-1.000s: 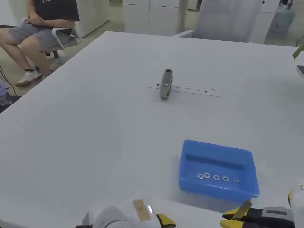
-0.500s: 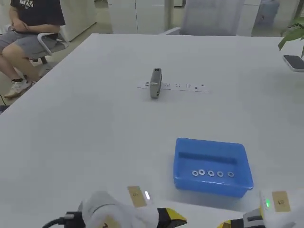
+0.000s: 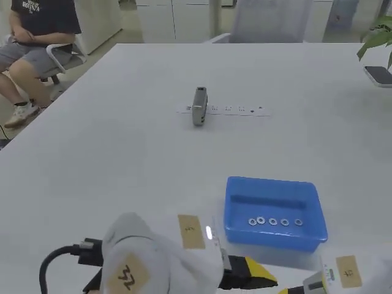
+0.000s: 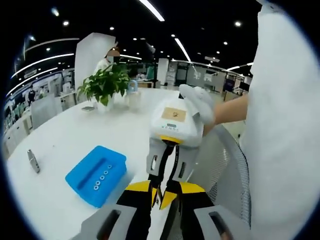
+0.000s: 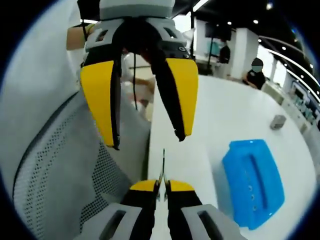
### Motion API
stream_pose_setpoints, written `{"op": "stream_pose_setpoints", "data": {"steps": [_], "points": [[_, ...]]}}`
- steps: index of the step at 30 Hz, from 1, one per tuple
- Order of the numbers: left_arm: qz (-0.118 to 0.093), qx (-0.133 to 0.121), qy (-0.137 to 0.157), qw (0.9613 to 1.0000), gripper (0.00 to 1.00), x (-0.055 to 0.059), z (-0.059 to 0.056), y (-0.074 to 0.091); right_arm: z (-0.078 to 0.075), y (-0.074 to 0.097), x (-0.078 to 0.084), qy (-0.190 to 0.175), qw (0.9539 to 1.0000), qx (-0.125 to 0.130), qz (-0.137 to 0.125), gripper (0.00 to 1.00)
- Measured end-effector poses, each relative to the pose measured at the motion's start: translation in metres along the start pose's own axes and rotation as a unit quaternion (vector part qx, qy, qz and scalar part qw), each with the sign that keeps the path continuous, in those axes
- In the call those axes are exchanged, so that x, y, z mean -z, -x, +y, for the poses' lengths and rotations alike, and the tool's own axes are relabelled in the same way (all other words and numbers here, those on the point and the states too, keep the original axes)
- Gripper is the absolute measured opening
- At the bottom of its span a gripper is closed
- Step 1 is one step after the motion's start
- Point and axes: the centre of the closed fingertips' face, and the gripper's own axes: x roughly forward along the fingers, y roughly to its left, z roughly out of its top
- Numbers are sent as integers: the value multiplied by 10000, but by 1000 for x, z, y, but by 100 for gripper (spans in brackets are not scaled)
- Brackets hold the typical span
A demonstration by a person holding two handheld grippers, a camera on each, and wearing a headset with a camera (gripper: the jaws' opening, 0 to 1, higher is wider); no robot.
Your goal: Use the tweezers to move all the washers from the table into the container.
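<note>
Toward the near right of the white table [image 3: 122, 153] sits the blue container [image 3: 272, 182], with several washers [image 3: 272, 221] in a row inside it. My left gripper [image 3: 272, 280], held in a white-gloved hand, reaches in at the bottom edge; its yellow jaws stand a little apart with nothing between them. In the right gripper view the left gripper [image 5: 148, 143] hangs close above. My right gripper [image 5: 161, 186] is shut on the thin tweezers [image 5: 163, 162], whose tip points up the table's edge. The container [image 5: 250, 160] lies off to its right.
A small grey device [image 3: 199, 105] rests on a flat power strip [image 3: 229, 111] at mid table. A person sits on a chair [image 3: 37, 37] at the far left. A phone [image 3: 378, 75] and a plant [image 3: 375, 40] are at the far right. A mesh chair [image 5: 55, 165] is beside me.
The head camera has tilted and shifted. My left gripper has come further up into the bottom of the view. The container and its washers have stayed put.
</note>
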Motion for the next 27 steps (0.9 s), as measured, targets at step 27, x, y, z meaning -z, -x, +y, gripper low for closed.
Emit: {"op": "stream_pose_setpoints", "data": {"steps": [27], "points": [[908,-24,-585,9941,0,25,10,-13,-6,7,8,302,9990,164,286,4]]}}
